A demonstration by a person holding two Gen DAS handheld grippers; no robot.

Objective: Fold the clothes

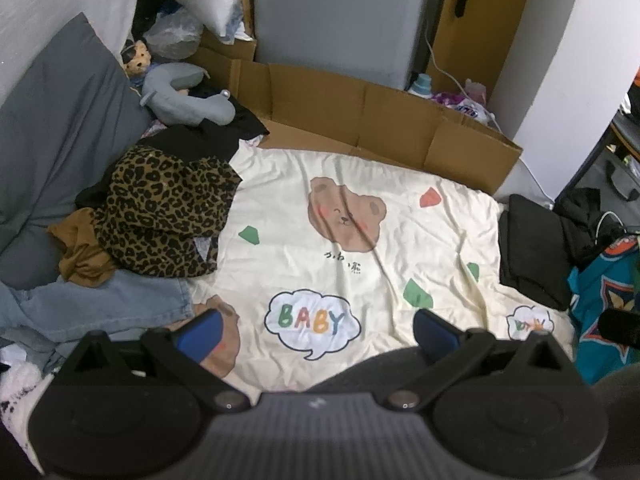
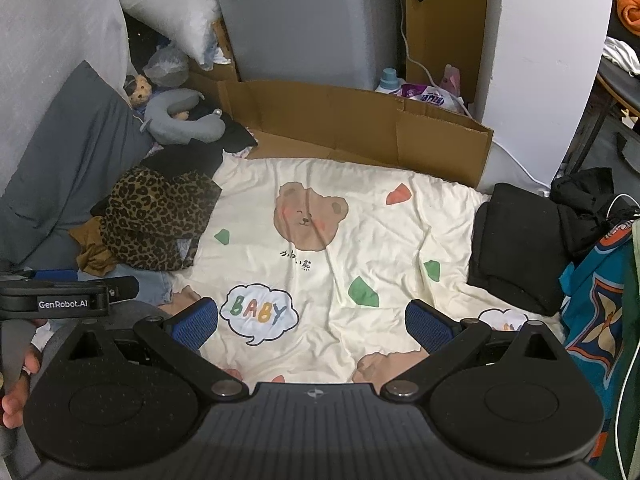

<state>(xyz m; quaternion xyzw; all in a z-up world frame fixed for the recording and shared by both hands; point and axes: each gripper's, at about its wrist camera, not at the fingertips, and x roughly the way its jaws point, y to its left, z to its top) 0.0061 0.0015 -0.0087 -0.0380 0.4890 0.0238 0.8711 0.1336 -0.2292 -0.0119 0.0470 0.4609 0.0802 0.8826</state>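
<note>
Lying heaped ahead and to the left of both grippers is the pile of clothes: a leopard-print garment (image 1: 164,216) on top, a brown top (image 1: 82,250) crumpled at its near-left edge, black fabric (image 1: 200,140) behind it, and a pair of light blue jeans (image 1: 108,306) spread nearest the left gripper (image 1: 316,330). That gripper hangs over the cream blanket (image 1: 420,240) with its blue fingers (image 1: 200,334) spread wide and nothing between them. The right gripper (image 2: 312,320) is likewise wide apart and empty, above the "BABY" speech bubble (image 2: 259,314) printed on the blanket, with the printed bear face (image 2: 308,216) further ahead. Off to the right of both grippers, a folded black garment (image 2: 516,246) sits on the blanket's edge, and beside it, further right, lies a teal patterned cloth (image 2: 592,308). At the far left of the right wrist view, a hand (image 2: 18,384) grips the handle of the other gripper. Beyond the blanket stands a low wall of flattened cardboard (image 1: 380,120). Left of the clothes pile a grey pillow (image 1: 60,140) leans against the wall, and behind the pile rest a grey neck pillow (image 1: 184,94) and a small plush toy (image 1: 138,58). Detergent packs (image 2: 416,88) stand behind the cardboard.
</note>
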